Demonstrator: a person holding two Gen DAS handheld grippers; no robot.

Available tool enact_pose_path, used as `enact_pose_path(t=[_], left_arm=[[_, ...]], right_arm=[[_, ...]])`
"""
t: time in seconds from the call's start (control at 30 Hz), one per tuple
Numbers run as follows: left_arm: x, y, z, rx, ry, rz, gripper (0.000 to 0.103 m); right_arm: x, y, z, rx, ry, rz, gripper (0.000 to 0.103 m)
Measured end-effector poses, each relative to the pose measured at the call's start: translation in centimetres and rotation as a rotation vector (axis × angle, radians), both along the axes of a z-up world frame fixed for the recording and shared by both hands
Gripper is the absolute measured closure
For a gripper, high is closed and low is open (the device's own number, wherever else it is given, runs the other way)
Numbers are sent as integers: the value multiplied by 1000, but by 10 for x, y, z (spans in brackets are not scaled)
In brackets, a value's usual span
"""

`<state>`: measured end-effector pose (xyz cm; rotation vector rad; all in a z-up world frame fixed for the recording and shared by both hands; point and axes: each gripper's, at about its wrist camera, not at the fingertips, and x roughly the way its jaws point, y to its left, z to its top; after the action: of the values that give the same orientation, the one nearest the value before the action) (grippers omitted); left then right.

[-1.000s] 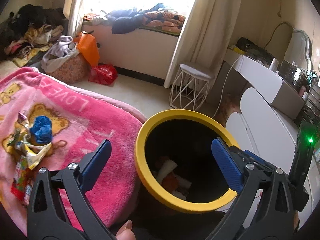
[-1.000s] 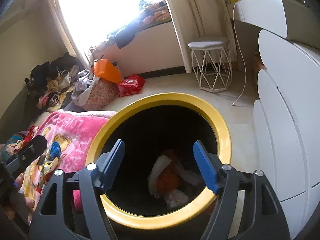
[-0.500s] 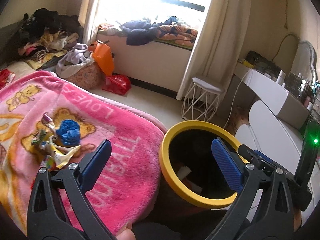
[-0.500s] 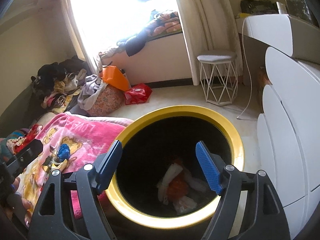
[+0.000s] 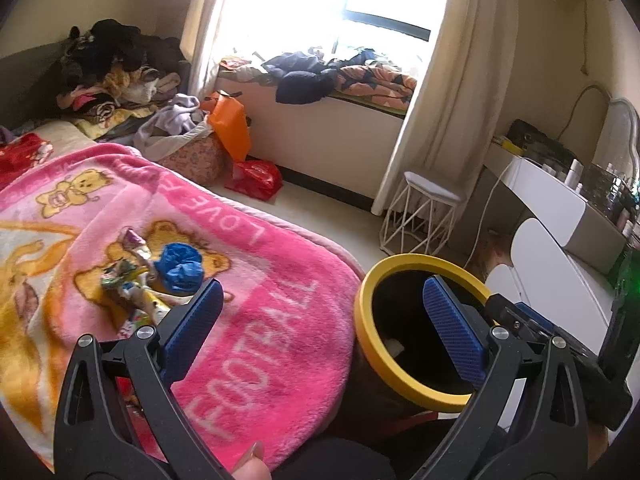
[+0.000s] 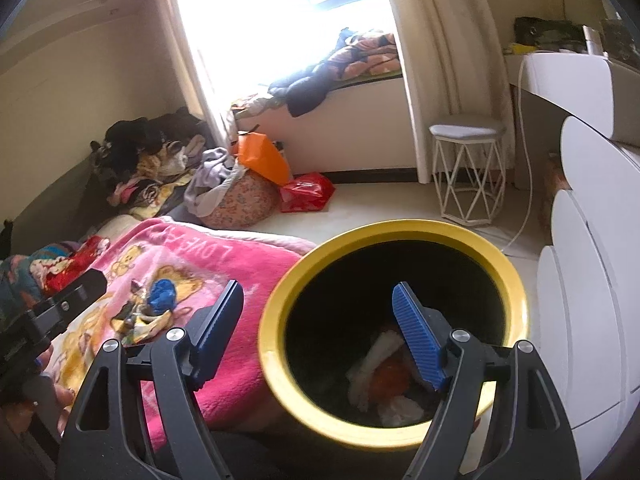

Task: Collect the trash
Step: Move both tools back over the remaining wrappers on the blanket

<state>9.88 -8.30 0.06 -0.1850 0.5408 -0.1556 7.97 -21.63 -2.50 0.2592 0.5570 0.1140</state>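
1. The trash is a small heap of crumpled wrappers with a blue wad on top of its right side, lying on the pink blanket of the bed, well in from the blanket's rounded near corner.
2. More trash, white and orange scraps, lies at the bottom of the yellow-rimmed bin, which stands on the floor just beside that corner of the bed.
3. The left tongs stand wide with nothing between the blue pads; they hang over the blanket's near corner, one pad towards the heap and the other over the bin's rim.
4. The right tongs also stand wide and carry nothing; one pad sits over the blanket's edge, the other over the bin's dark mouth.
5. In the right wrist view a hand grips the left tool at the left edge of the picture.
6. Beyond the bed, on the floor, are a red bag, an orange bag and a patterned basket of clothes.
7. A white wire stool stands by the curtain, below the window ledge strewn with clothes.
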Motion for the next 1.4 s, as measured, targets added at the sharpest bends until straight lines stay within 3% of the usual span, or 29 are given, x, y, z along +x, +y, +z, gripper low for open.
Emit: enact_pose_path(t=[0.5, 1.4], left_arm=[[-16, 54, 0, -37, -18, 116, 11], [-21, 144, -7, -161, 1, 282, 11]], right_arm=[[-8, 33, 7, -23, -31, 71, 28], [-13, 137, 4, -148, -27, 294, 28]])
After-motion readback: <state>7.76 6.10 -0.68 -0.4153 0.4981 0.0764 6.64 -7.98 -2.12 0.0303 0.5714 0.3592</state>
